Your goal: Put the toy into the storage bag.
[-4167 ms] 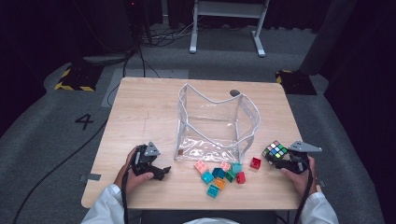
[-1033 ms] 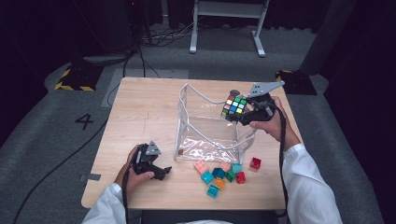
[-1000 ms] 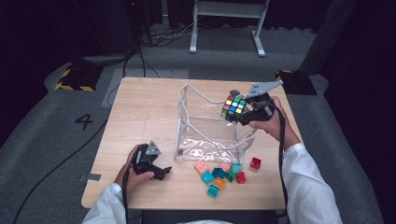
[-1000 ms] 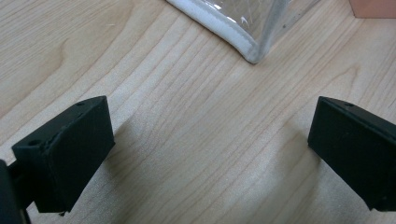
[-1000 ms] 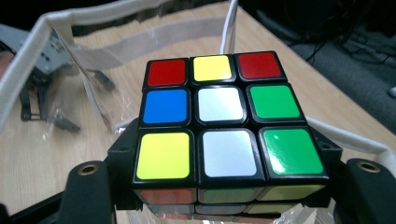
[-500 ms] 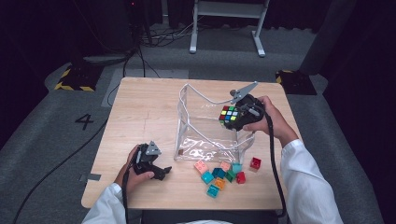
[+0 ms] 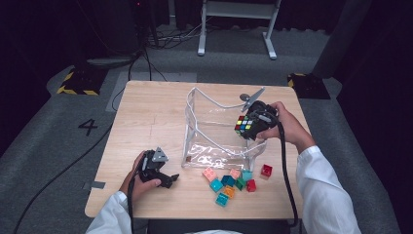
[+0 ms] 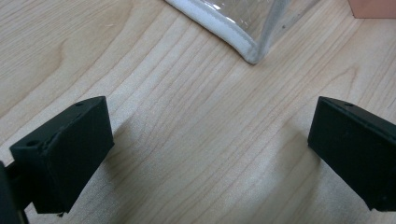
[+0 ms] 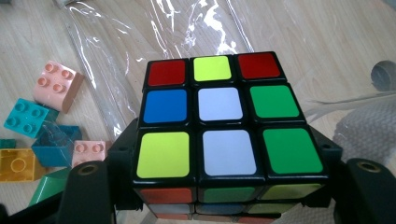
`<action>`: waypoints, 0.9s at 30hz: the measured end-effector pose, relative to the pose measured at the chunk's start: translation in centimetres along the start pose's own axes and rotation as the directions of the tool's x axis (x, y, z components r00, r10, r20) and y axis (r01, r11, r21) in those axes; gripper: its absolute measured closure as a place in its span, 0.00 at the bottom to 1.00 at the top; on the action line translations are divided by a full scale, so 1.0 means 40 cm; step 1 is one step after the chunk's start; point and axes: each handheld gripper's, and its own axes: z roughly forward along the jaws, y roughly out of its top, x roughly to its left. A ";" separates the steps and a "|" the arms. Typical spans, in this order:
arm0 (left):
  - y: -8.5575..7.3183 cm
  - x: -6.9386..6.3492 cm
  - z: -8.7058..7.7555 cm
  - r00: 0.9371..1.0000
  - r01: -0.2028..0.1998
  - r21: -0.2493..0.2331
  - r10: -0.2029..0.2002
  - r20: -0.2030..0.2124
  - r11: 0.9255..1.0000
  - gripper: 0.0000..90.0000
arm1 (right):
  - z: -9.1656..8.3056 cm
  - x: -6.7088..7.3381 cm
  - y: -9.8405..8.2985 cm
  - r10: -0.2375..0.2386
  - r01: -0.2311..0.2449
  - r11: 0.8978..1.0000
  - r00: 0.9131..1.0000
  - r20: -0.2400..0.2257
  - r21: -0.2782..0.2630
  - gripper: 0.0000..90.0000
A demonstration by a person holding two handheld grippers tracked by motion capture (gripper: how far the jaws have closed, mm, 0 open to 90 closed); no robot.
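Note:
My right gripper [image 7: 248,126] is shut on a colour puzzle cube [image 7: 244,125] and holds it inside the top of a clear plastic bag [image 7: 204,141] that stands open on the wooden table [image 7: 146,122]. In the right gripper view the cube [image 9: 212,123] sits between the two black jaws, with the bag's film and the table below it. My left gripper [image 7: 168,178] rests on the table near the front left, open, nothing between its jaws. Its own view shows the bag's white-edged corner [image 8: 245,46] ahead on the table.
Several loose toy bricks [image 7: 229,180] in pink, teal, yellow, green and red lie on the table in front of the bag; a red one [image 7: 266,170] lies apart at the right. A small grey disc [image 7: 244,97] lies behind the bag. Dark floor surrounds the table.
My right gripper has carried the cube from the table's right side up over the bag, then left and down into its open top. The left gripper has stayed put.

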 end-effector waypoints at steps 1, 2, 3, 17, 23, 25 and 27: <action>0.000 0.000 0.000 1.000 0.000 0.000 0.000 0.000 1.000 0.00 | 0.000 0.001 0.002 -0.005 0.005 1.000 1.000 0.002 0.013 0.37; 0.000 0.000 0.000 1.000 0.000 0.000 0.000 0.000 1.000 0.00 | 0.002 0.001 0.002 -0.009 0.009 1.000 1.000 -0.002 0.015 0.37; 0.000 0.000 0.000 1.000 0.000 0.000 0.000 0.000 1.000 0.00 | 0.003 0.002 0.002 -0.003 0.003 1.000 1.000 -0.002 0.021 0.37; 0.000 0.000 0.000 1.000 0.000 0.000 0.000 0.000 1.000 0.00 | 0.013 0.009 -0.001 -0.011 0.011 1.000 1.000 -0.011 0.018 0.37; 0.000 0.000 0.000 1.000 0.001 -0.001 -0.001 0.003 1.000 0.00 | 0.020 0.008 -0.004 -0.012 0.012 1.000 1.000 -0.011 0.023 0.37; 0.000 0.000 0.001 1.000 0.000 -0.002 0.000 0.005 1.000 0.00 | 0.016 0.008 -0.005 -0.011 0.011 1.000 1.000 -0.012 0.007 0.37; 0.001 0.001 0.001 1.000 -0.009 -0.001 0.009 0.002 1.000 0.00 | 0.005 0.010 -0.007 -0.005 0.005 1.000 1.000 -0.006 -0.026 0.36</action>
